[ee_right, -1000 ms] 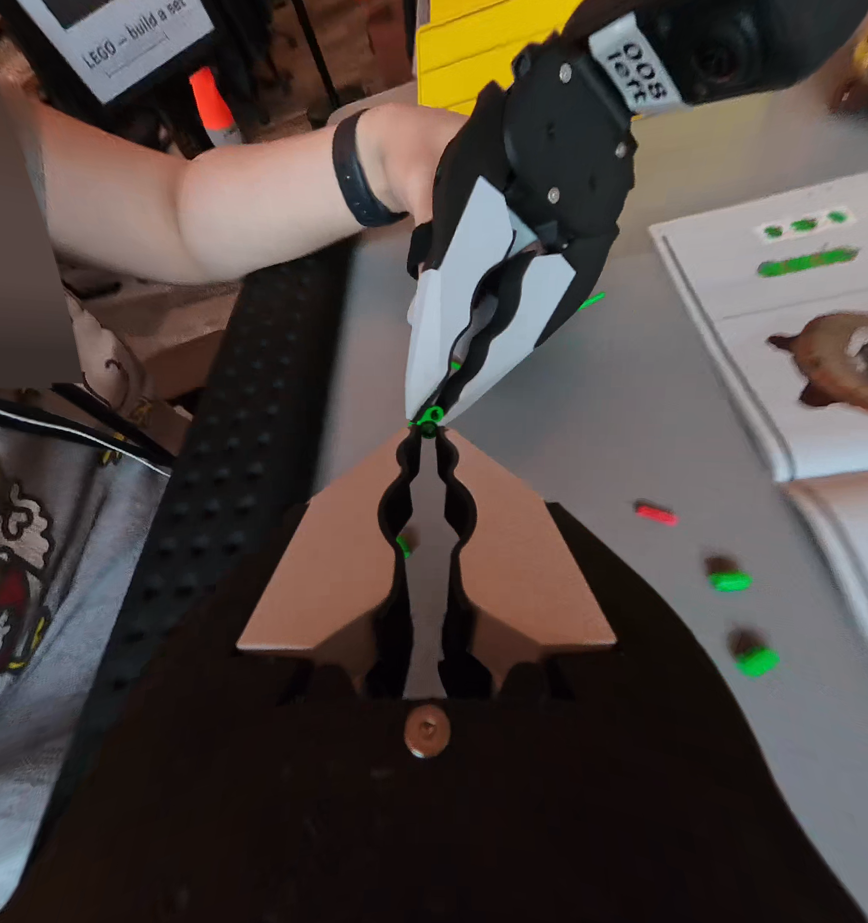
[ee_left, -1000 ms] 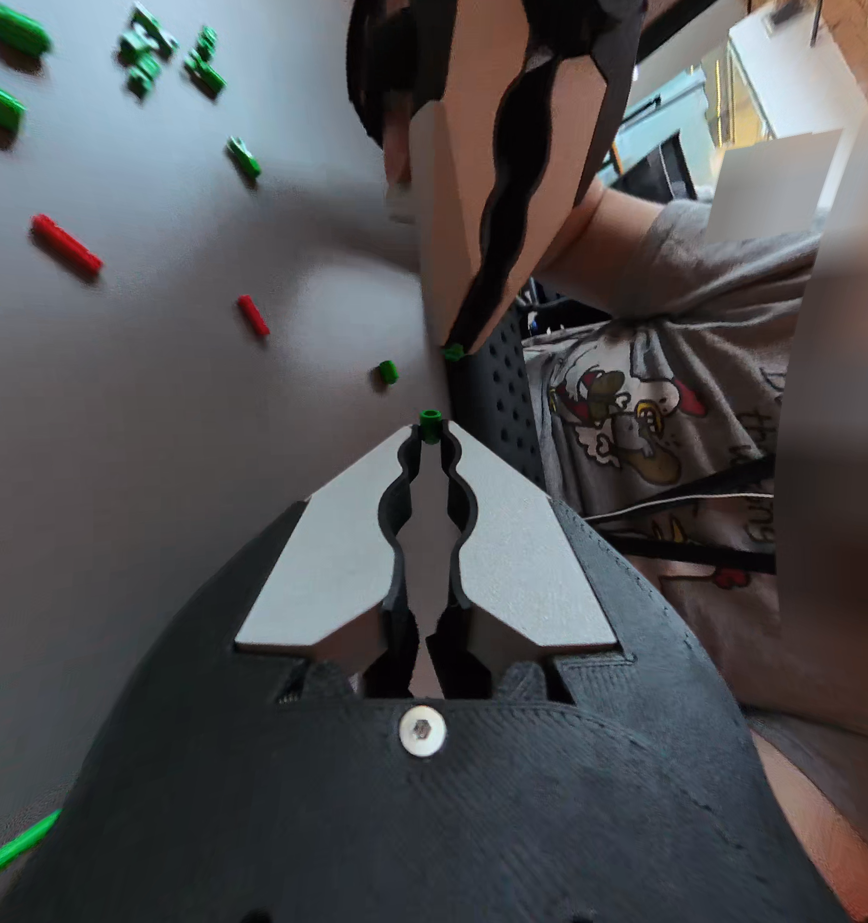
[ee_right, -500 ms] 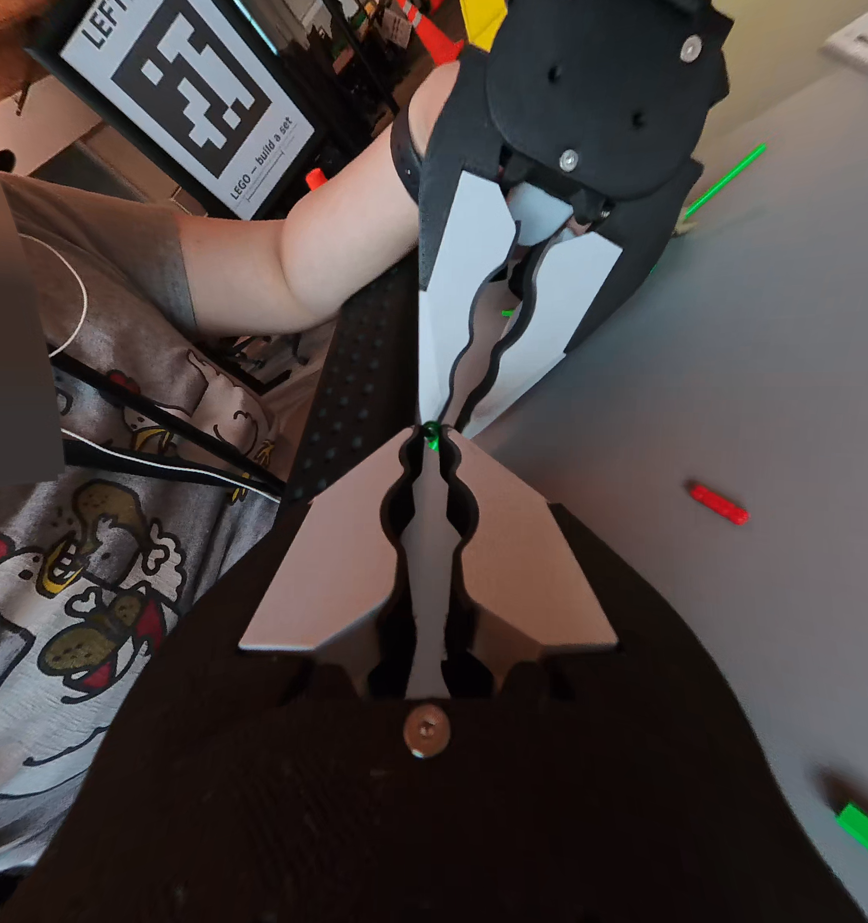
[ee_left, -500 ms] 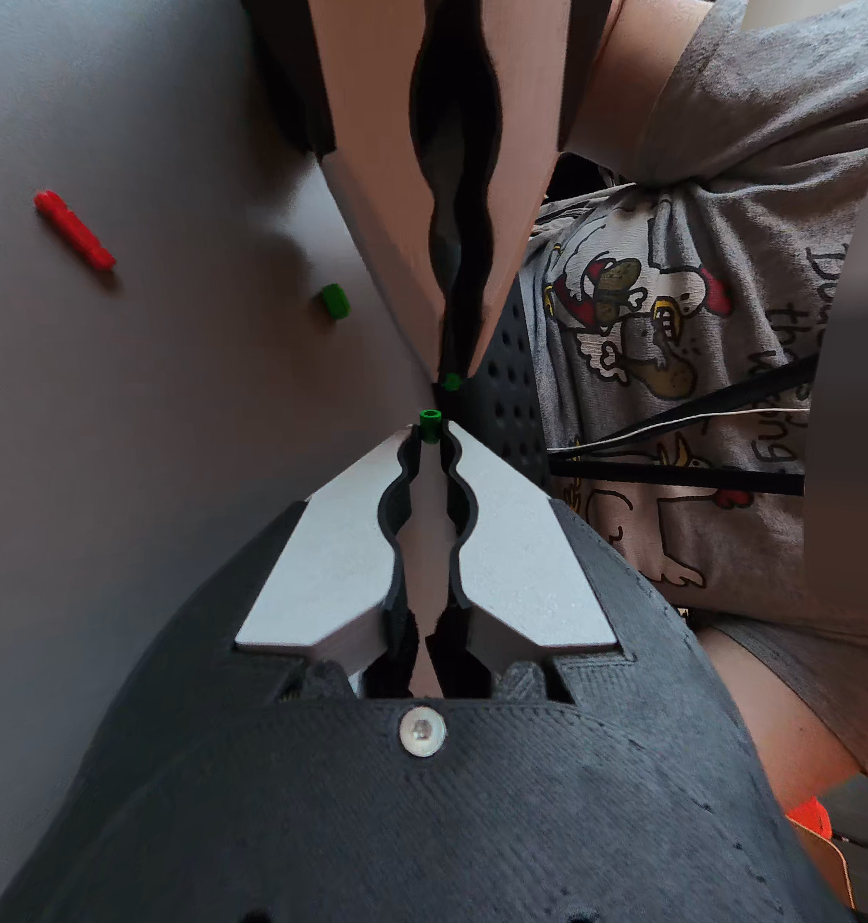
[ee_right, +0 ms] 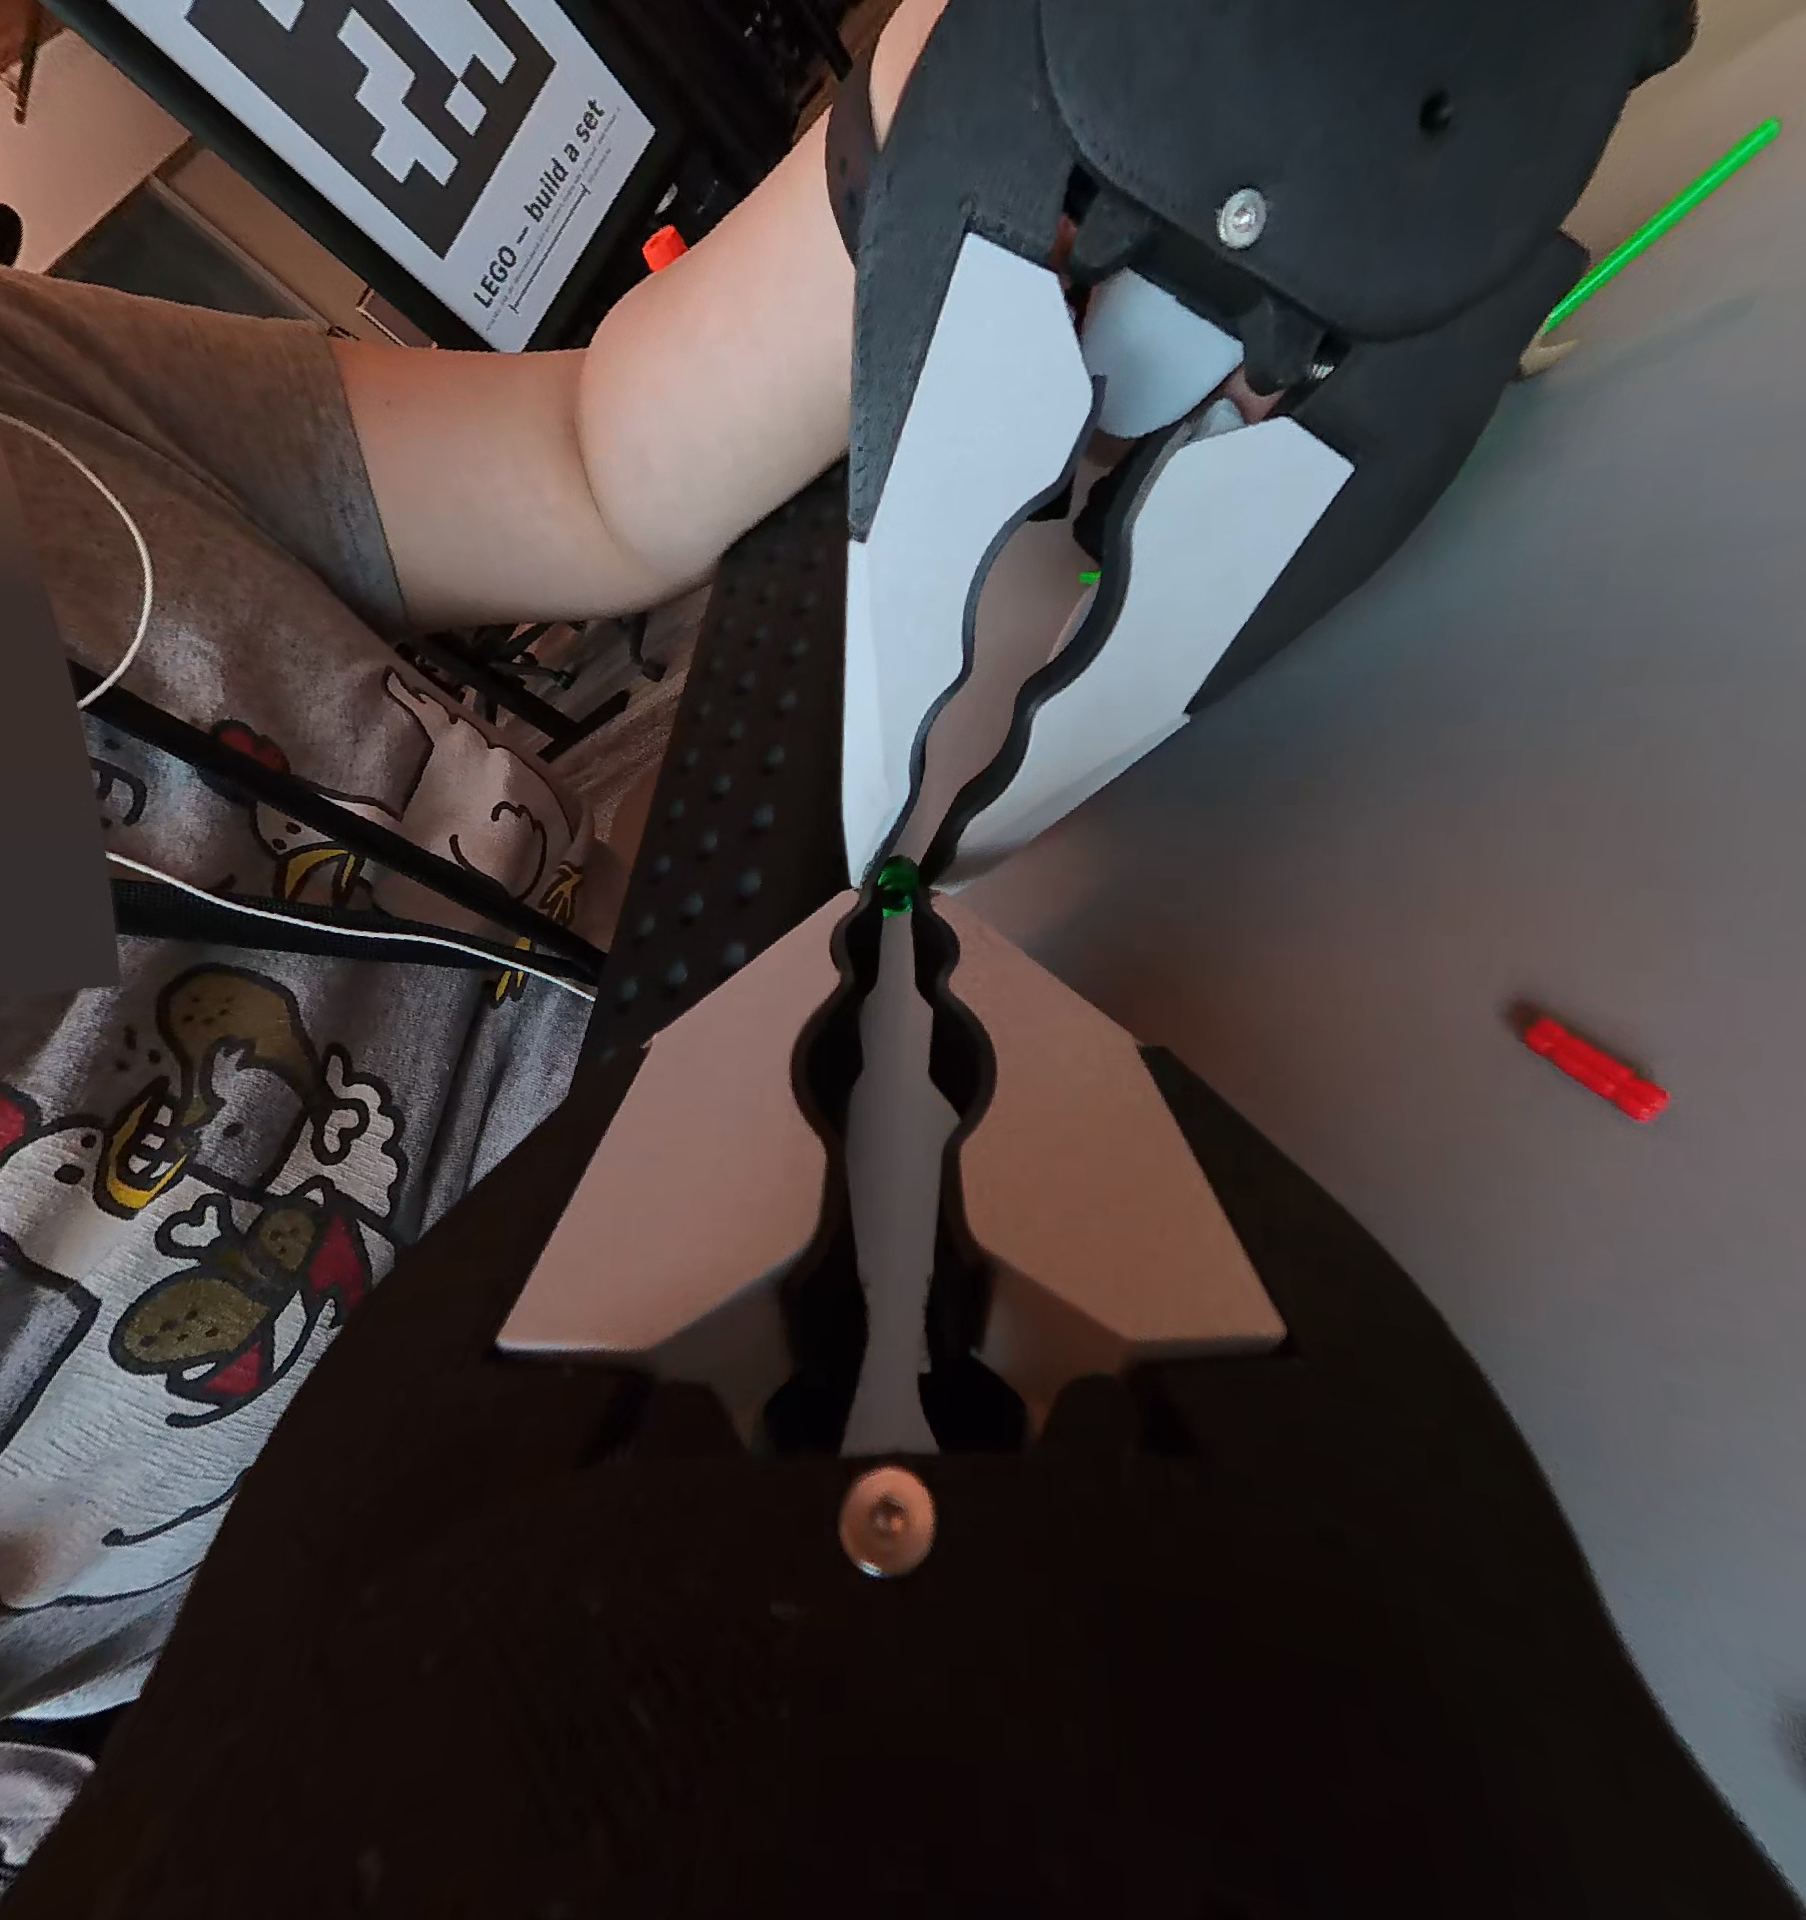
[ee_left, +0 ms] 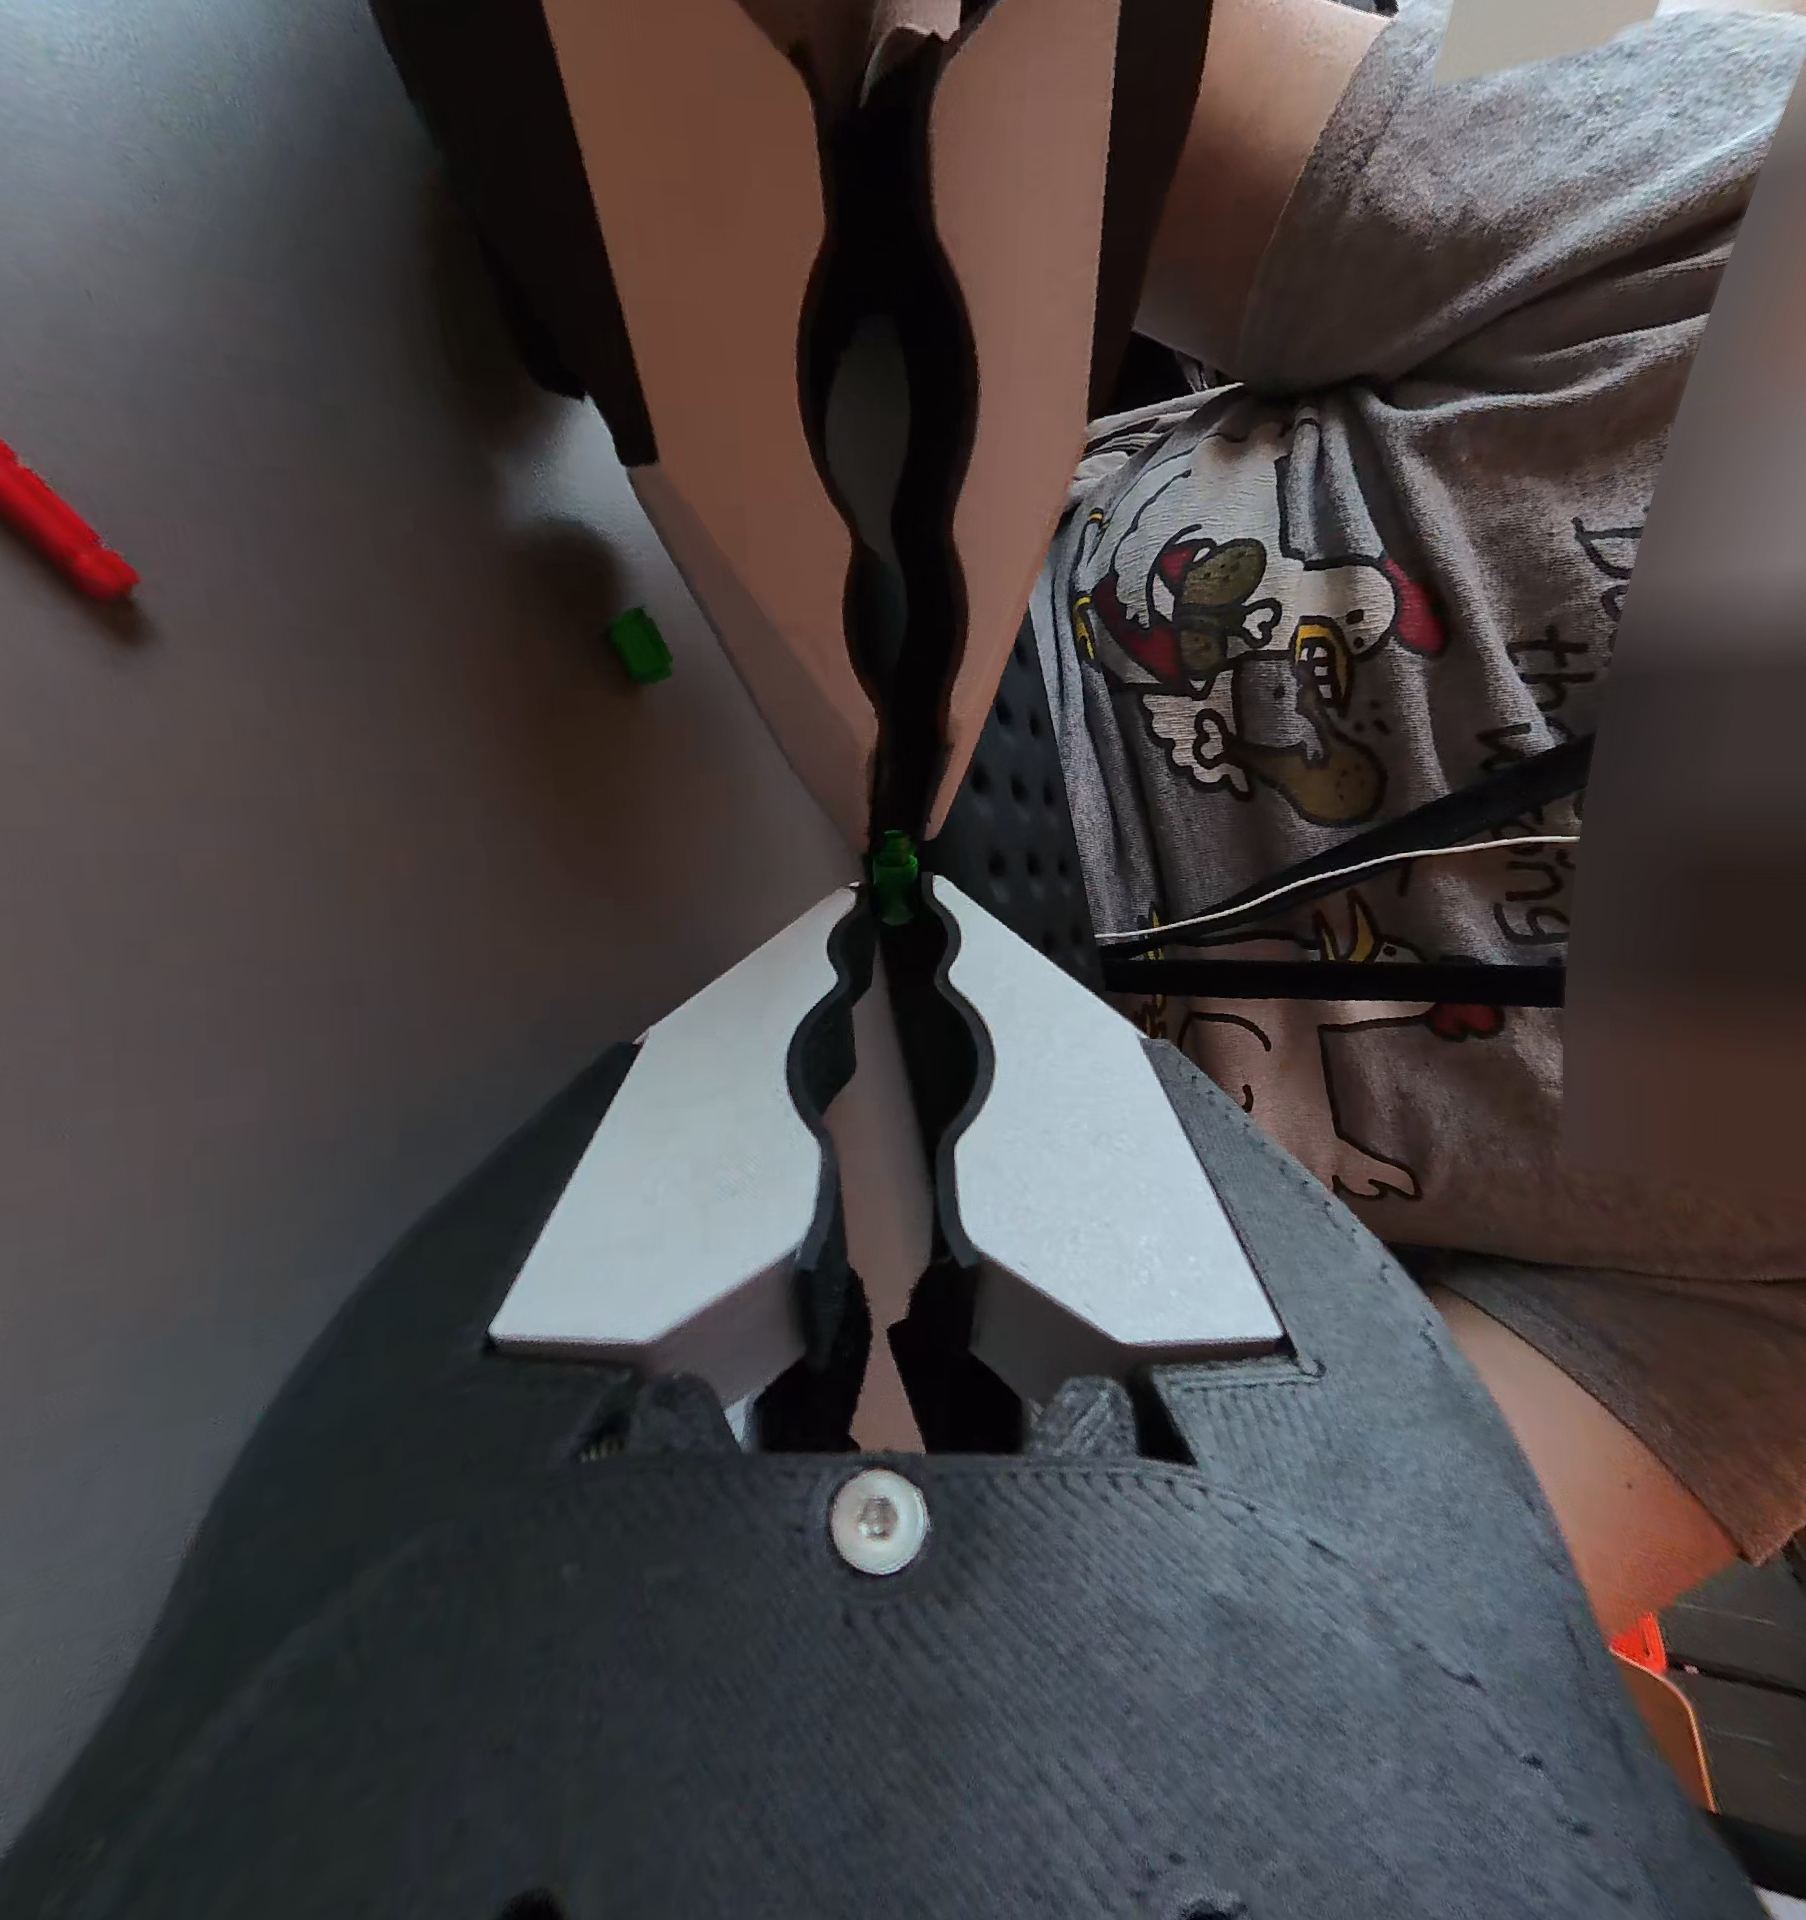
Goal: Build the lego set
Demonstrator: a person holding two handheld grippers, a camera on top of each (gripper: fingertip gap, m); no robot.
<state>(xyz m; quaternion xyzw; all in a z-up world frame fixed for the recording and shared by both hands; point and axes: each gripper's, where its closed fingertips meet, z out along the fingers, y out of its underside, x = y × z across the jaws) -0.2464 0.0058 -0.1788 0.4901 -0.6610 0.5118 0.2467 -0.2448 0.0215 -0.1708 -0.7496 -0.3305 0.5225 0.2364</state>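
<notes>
Landmark: small green lego piece (ee_left: 894, 878), pinched in the air above the grey worktop (ee_left: 255, 935).
Red lego pin (ee_left: 42, 514): on the worktop, far left of that piece.
Green lego stud (ee_left: 639, 644): on the worktop, nearer, up-left of it.
Left tongs (ee_left: 894, 904): clamped on the piece from below.
Right tongs (ee_right: 894, 899): tips together on the same piece, meeting the left tongs tip to tip.

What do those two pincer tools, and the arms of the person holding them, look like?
Each tool has a black, ridged printed body with one silver screw, and two pale wedge-shaped fingers edged in wavy black rubber. Left gripper; right gripper. The person wears a grey short-sleeved T-shirt with cartoon prints, and a dark wristband.
</notes>
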